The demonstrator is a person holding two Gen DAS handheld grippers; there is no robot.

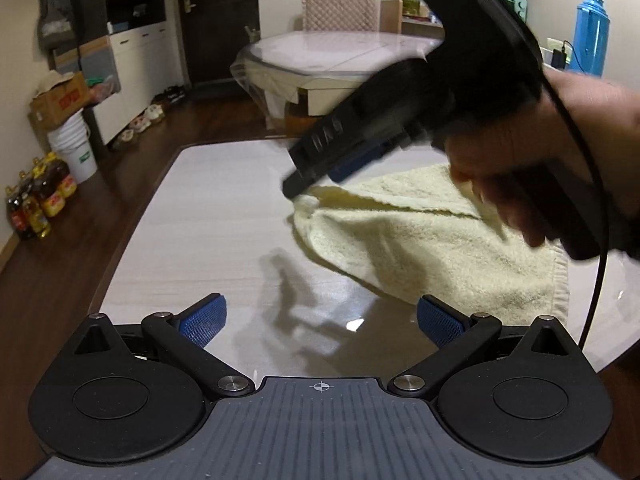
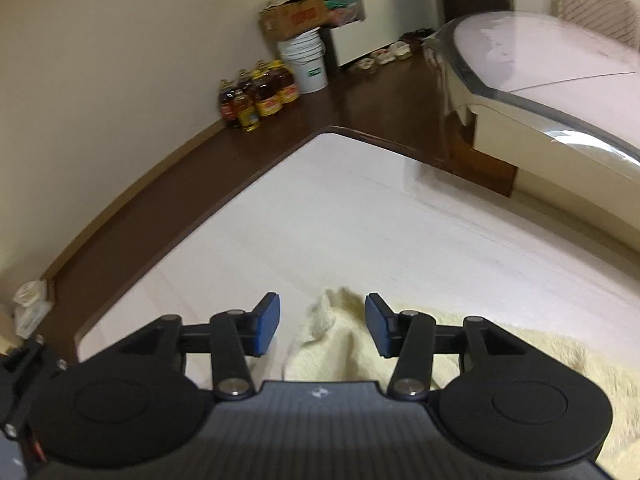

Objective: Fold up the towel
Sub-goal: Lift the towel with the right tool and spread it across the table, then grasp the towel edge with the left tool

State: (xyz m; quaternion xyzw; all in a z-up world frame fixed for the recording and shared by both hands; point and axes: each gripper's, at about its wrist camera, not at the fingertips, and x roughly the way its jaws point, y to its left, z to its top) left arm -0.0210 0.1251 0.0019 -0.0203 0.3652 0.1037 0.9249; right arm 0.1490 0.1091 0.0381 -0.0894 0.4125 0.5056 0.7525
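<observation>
A pale yellow towel [image 1: 432, 240] lies on the white table [image 1: 208, 208], with one corner folded over itself. My left gripper [image 1: 320, 320] is open and empty, above the table just left of the towel's near edge. My right gripper [image 1: 304, 188] reaches in from the upper right of the left wrist view, its tip at the towel's raised far-left corner. In the right wrist view my right gripper [image 2: 322, 324] is open, and the towel corner [image 2: 332, 320] bunches up between its blue pads [image 2: 266, 322] without being pinched.
The table's rounded edge [image 2: 256, 172] drops to a dark wooden floor. Oil bottles [image 2: 256, 96], a white bucket [image 2: 306, 64] and a cardboard box [image 2: 292, 16] stand by the wall. A second, glass-topped table [image 2: 540, 92] stands beyond.
</observation>
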